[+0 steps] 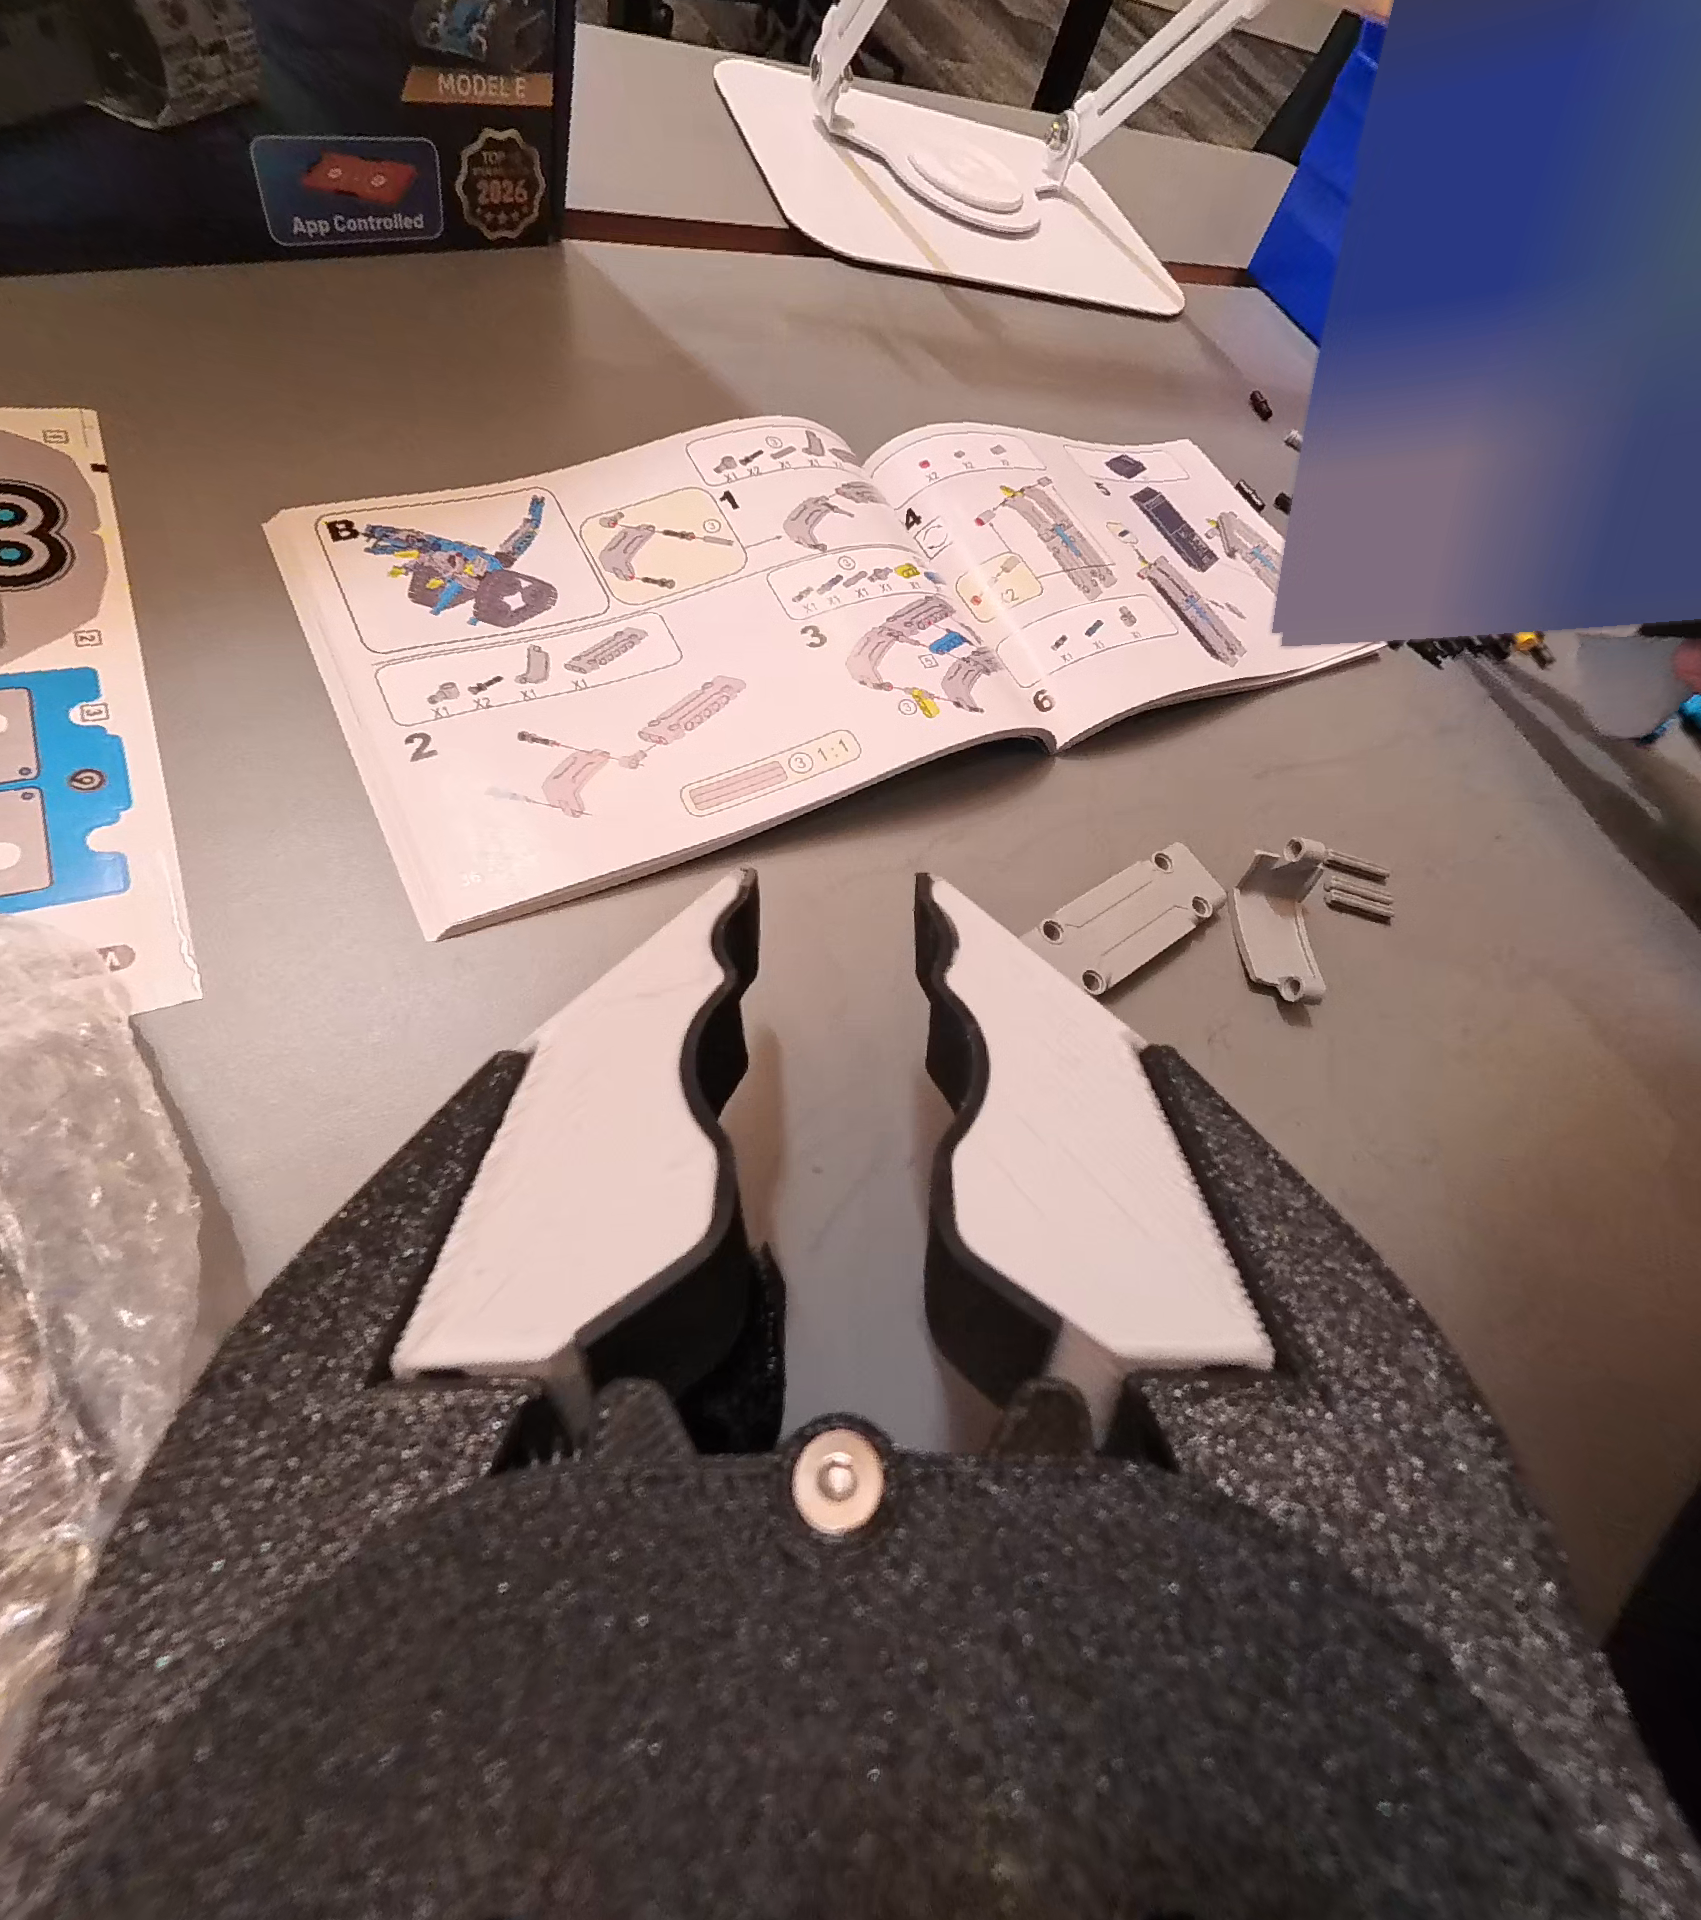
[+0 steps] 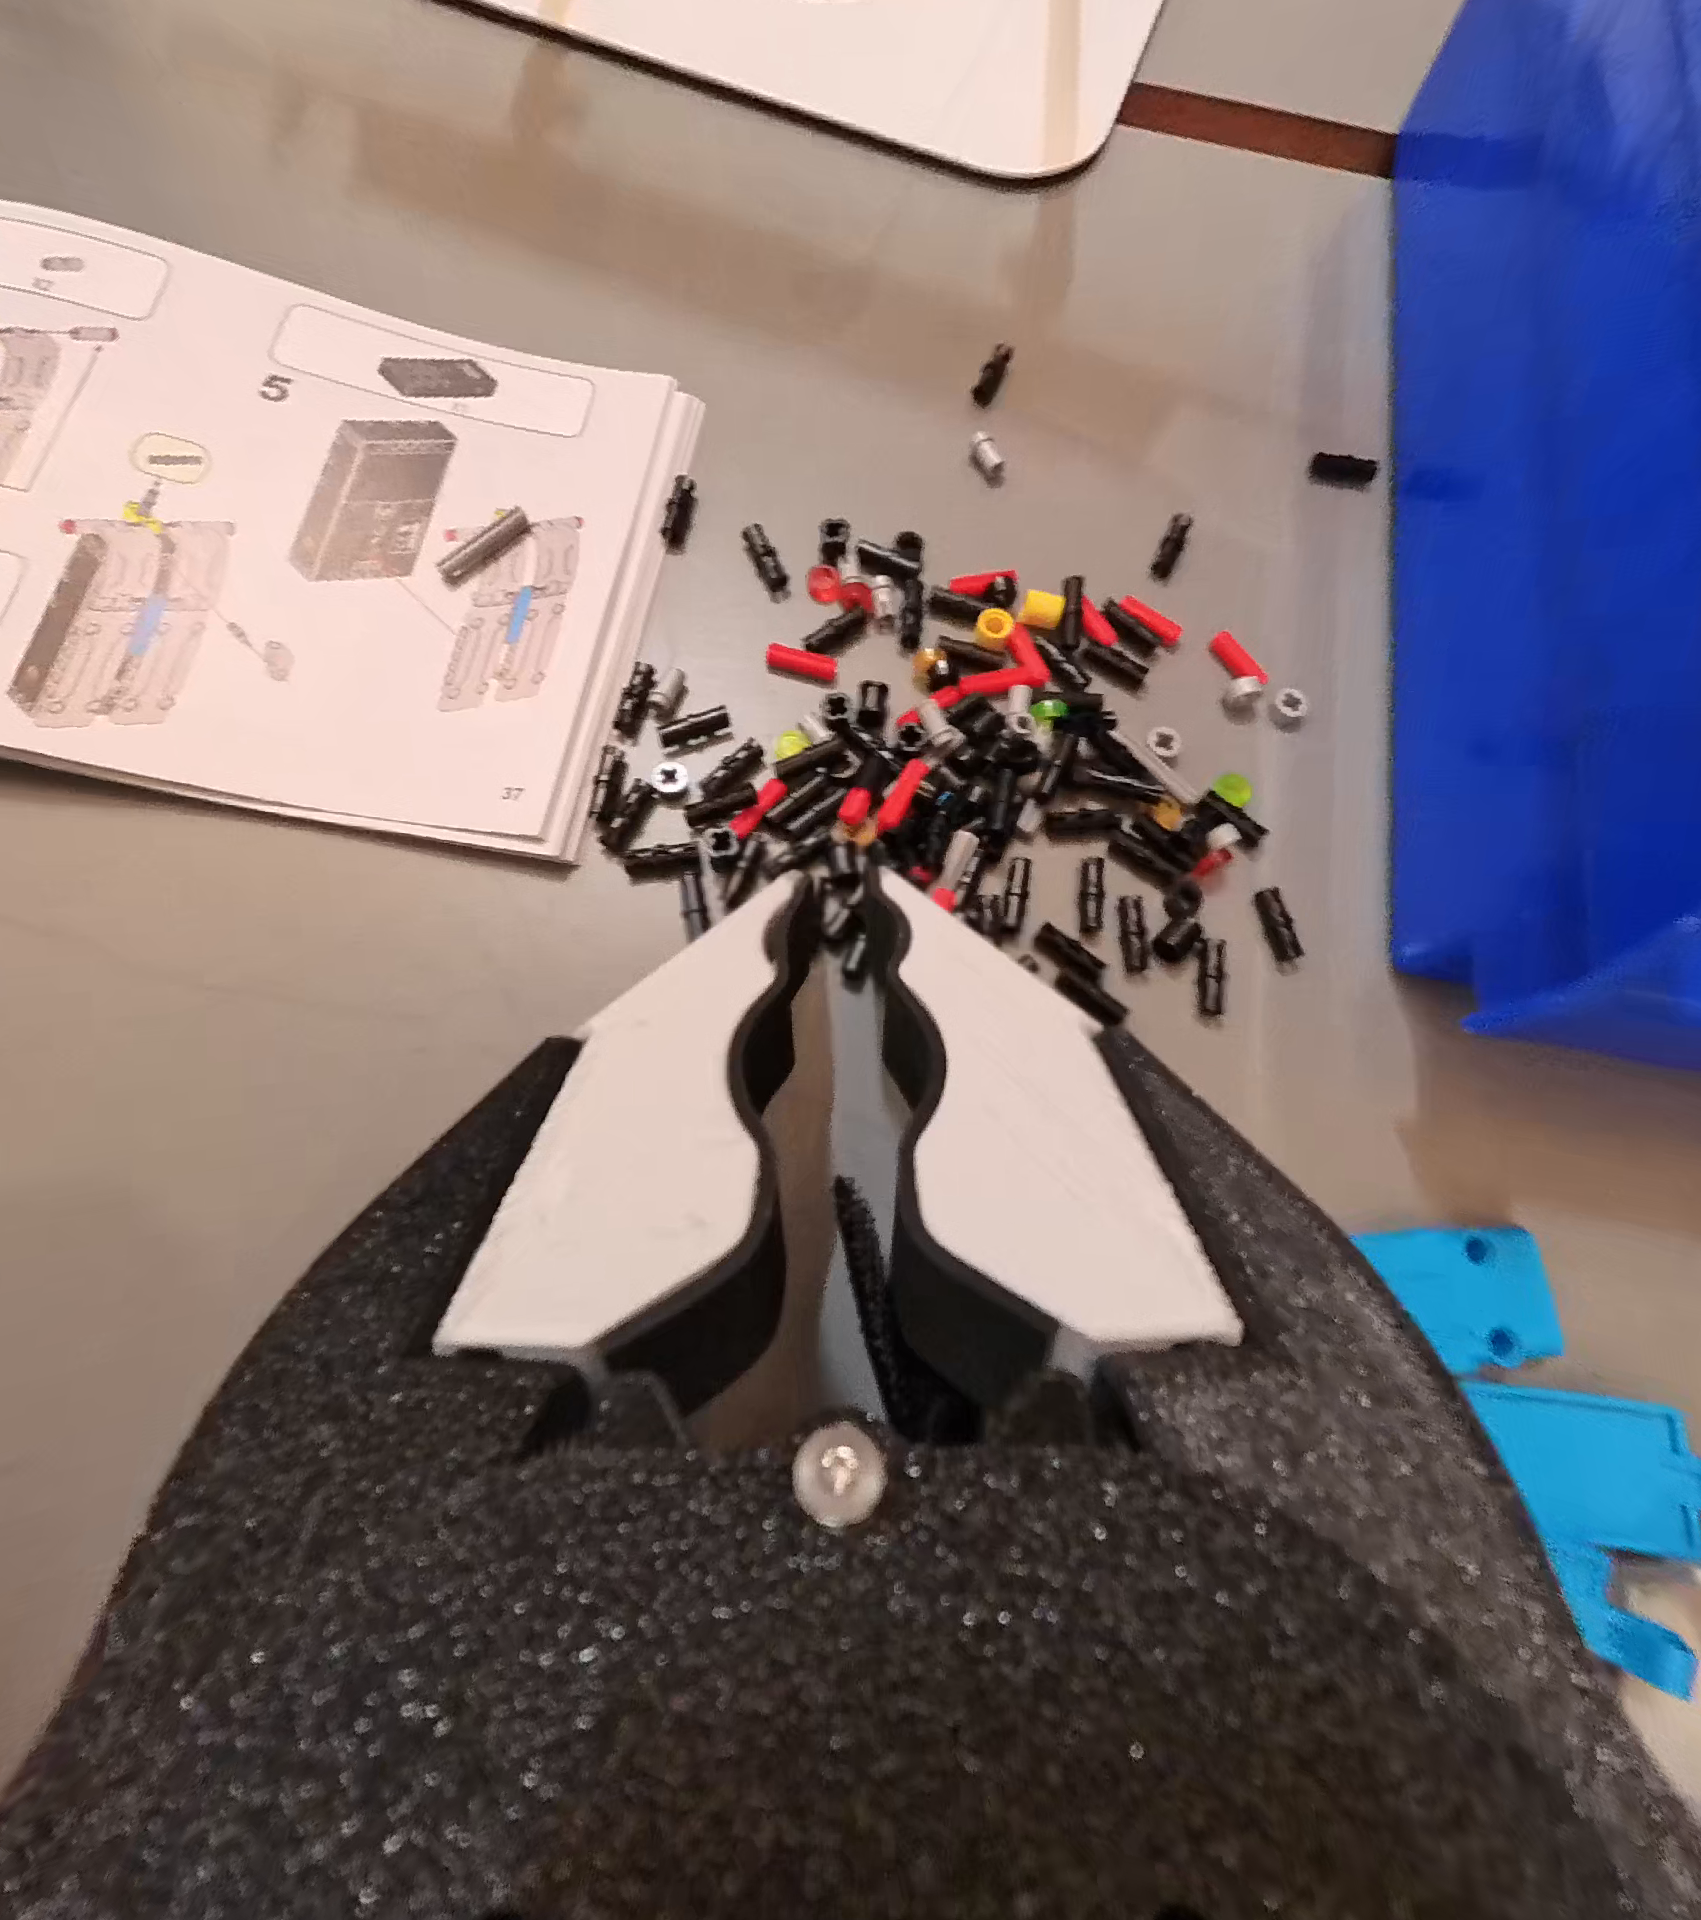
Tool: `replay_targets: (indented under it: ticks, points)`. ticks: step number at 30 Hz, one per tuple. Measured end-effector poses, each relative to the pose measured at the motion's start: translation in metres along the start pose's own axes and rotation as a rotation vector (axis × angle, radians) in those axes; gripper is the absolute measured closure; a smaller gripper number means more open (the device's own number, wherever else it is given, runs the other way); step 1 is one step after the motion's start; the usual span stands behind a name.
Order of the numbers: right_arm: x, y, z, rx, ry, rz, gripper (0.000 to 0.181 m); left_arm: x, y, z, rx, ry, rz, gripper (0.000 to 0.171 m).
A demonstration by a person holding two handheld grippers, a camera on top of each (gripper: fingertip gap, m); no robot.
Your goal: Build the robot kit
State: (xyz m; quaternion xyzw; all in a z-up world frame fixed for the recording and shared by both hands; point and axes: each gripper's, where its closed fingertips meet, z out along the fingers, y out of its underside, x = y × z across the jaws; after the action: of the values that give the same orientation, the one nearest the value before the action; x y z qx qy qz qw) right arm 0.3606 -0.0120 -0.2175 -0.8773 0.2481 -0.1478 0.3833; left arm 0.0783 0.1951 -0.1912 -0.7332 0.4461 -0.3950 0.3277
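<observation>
Our left gripper (image 1: 835,914) hovers above bare bench (image 1: 1241,1195) with its jaws wide and nothing between them. Just to its right lie a flat grey plate (image 1: 1132,920), a curved grey piece (image 1: 1277,930) and a few grey pins (image 1: 1355,883), set close together, we judge, as parts sorted out for one building step. Beyond the fingertips an open booklet (image 1: 721,644) lies flat toward the middle of the bench, its pages facing us so the drawings can be followed. A sticker sheet (image 1: 25,675) and crinkled clear wrap (image 1: 4,1195) sit at the left edge, a dark box (image 1: 222,125) at the far left corner, and a white stand (image 1: 950,177) at the far edge.

Our right gripper (image 2: 841,899) has its jaws drawn narrow, tips dipped into the near edge of a heap of small black, red and grey pins (image 2: 981,727). A black pin seems to sit between the tips, but blur keeps us from telling whether it is gripped. A blue bin (image 2: 1604,520) stands at the right edge, and flat blue panels (image 2: 1552,1403) lie nearer us.
</observation>
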Motion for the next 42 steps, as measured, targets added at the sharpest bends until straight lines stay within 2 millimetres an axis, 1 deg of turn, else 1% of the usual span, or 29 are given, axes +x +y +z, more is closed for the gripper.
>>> replay_targets:
  ticks: [4,11,13,17,25,30,33,38,40,42]
  points:
    - [0.019,0.002,-0.006,-0.007,0.066,0.006,0.173,0.002,0.001,0.001,-0.008,0.007,0.003,0.142]
    - [0.064,0.007,-0.018,-0.026,0.218,0.003,0.172,0.003,0.002,0.002,-0.012,0.010,0.004,0.143]
    - [0.071,0.011,-0.017,-0.043,0.222,0.018,0.171,0.003,0.002,0.002,-0.012,0.012,0.002,0.143]
    - [0.075,0.014,-0.015,-0.058,0.223,0.024,0.170,0.003,0.002,0.002,-0.012,0.014,-0.002,0.143]
    - [0.070,0.015,-0.013,-0.071,0.205,0.020,0.171,0.003,0.002,0.002,-0.011,0.016,-0.005,0.143]
    - [0.065,0.010,-0.011,-0.055,0.188,0.013,0.171,0.004,0.002,0.002,-0.012,0.023,-0.007,0.143]
    - [0.058,0.003,-0.004,-0.049,0.161,0.005,0.171,0.003,0.001,0.001,-0.003,0.022,-0.012,0.143]
    - [0.034,-0.010,0.012,-0.037,0.065,0.009,0.171,0.002,0.001,-0.001,0.002,0.031,-0.030,0.143]
    - [0.032,-0.008,0.015,-0.050,0.068,-0.006,0.171,0.002,0.001,-0.001,-0.001,0.037,-0.038,0.143]
    - [0.036,-0.005,0.016,-0.066,0.098,-0.026,0.172,0.002,0.001,-0.001,-0.001,0.041,-0.044,0.143]
